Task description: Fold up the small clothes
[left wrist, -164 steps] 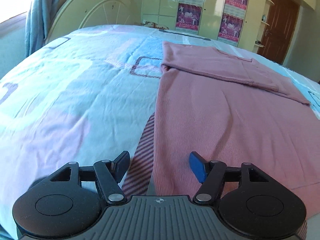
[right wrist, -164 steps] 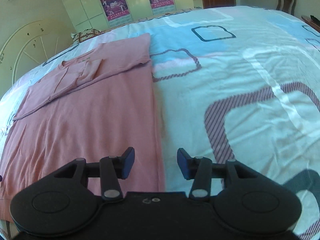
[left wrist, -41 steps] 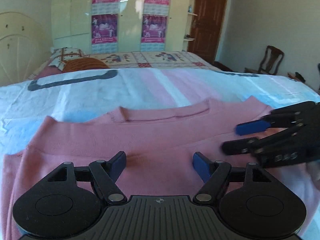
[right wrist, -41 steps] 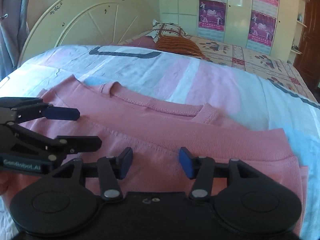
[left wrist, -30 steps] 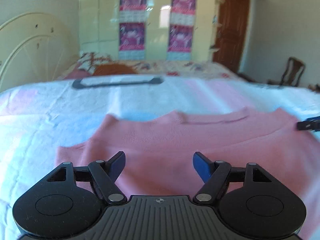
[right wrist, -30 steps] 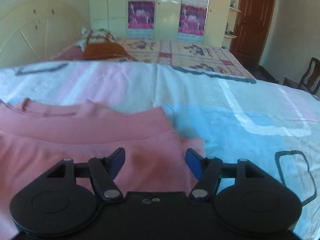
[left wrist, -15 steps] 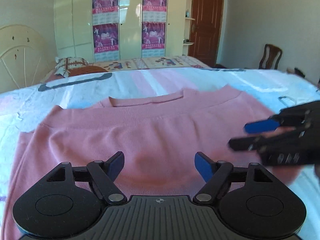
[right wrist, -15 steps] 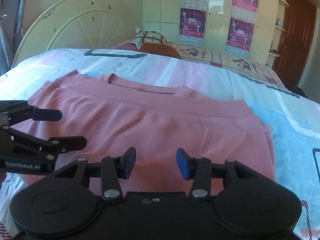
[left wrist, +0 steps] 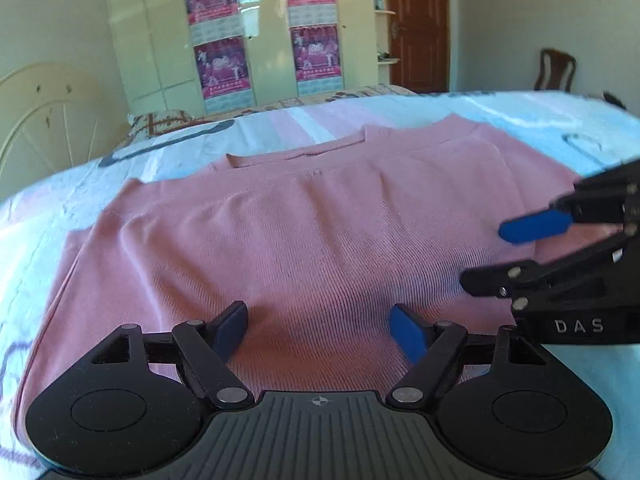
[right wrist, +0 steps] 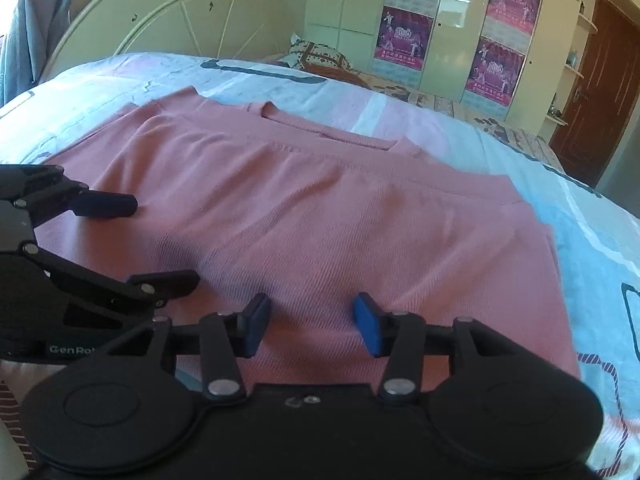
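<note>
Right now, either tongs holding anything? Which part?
Nothing held. Left tongs and right tongs both stand open over the near part of the pink sweater, no fabric pinched.

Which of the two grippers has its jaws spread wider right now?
The left gripper: its blue pads stand clearly wider apart over the pink ribbed sweater than the right gripper.
</note>
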Tool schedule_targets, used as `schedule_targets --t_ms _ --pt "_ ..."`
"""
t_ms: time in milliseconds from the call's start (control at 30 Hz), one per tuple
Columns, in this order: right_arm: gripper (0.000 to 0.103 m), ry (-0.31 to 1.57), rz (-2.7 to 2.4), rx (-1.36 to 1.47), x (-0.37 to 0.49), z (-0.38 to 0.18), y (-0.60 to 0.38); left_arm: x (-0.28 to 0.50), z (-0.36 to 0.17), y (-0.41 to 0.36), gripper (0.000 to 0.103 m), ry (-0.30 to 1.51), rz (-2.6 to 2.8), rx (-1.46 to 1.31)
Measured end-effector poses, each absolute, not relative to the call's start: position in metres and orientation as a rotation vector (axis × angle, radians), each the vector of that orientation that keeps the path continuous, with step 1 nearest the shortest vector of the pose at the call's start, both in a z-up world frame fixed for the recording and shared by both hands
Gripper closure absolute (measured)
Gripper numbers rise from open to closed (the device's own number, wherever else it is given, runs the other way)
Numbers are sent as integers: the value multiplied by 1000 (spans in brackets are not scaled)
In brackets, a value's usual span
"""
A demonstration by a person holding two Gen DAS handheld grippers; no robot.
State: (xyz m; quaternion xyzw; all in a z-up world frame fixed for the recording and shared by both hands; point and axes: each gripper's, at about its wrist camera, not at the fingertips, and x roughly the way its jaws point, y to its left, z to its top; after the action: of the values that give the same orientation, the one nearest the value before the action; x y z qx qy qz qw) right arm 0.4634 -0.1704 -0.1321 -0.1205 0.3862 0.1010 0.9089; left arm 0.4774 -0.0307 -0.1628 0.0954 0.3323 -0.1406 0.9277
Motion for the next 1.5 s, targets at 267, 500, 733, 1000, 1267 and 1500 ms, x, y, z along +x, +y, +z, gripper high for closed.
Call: schedule_targets --t_ms 267,500,733,1000,1267,1500 --pt "58 829 62 -171 437 -129 -247 453 -164 68 26 703 -89 93" --pt "59 844 -20 -57 415 -131 -307 439 -166 100 26 683 21 81" --pt "75 880 -66 -38 423 -132 -298 446 -171 100 26 716 51 58" --pt "77 880 -57 -37 420 -133 -293 442 -173 102 26 720 61 41" --pt "75 890 -44 -58 421 -132 -293 443 -174 101 25 721 64 51" --pt "75 892 -39 -66 421 -132 -293 444 -174 100 24 734 65 61"
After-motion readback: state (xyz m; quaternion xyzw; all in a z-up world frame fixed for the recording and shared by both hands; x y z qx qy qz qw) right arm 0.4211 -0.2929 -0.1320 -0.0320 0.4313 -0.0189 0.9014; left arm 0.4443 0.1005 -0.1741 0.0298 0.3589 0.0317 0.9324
